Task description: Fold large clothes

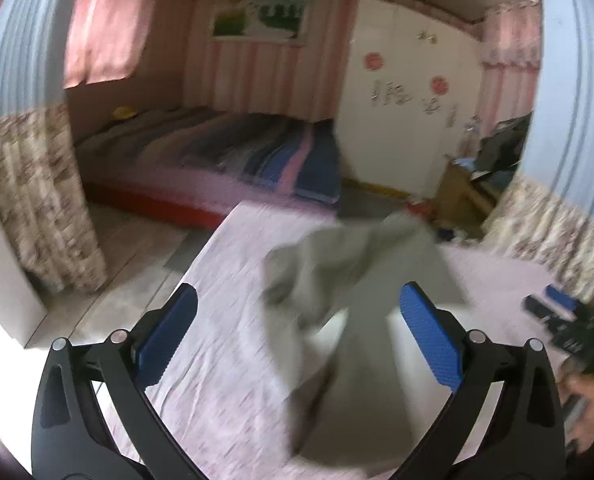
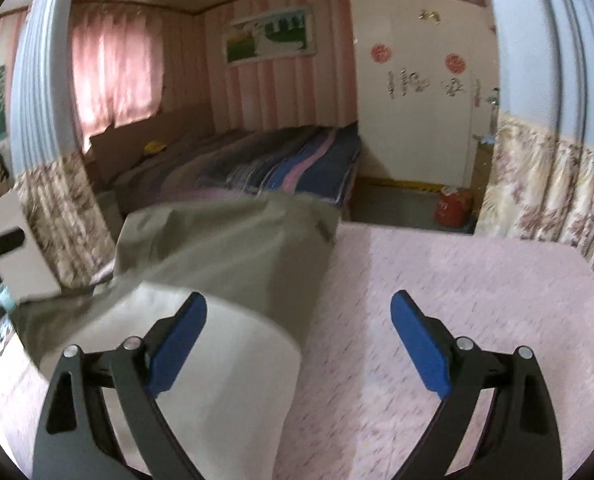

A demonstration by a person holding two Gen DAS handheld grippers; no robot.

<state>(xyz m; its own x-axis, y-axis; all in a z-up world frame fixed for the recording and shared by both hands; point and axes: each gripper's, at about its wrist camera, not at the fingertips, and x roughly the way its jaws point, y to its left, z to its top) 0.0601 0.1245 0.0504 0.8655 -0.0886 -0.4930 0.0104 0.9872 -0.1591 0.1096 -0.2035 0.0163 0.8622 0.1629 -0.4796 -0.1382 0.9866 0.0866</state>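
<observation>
1. Garment [image 1: 361, 276], grey-green with a white part, lies rumpled at frame centre on pink-covered worktop [image 1: 225, 320].
2. Left tool [image 1: 297, 324] spread wide, holding nothing.
3. Right tool [image 2: 299, 328] likewise wide; garment [image 2: 225, 248] lower left.

Pink-covered table [image 2: 477, 300] bears one rumpled, seemingly grey garment [image 2: 225, 240].

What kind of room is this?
Most likely a bedroom at home: there is a bed with a striped blanket, pink curtains over the window, and a picture on the striped wall.
</observation>
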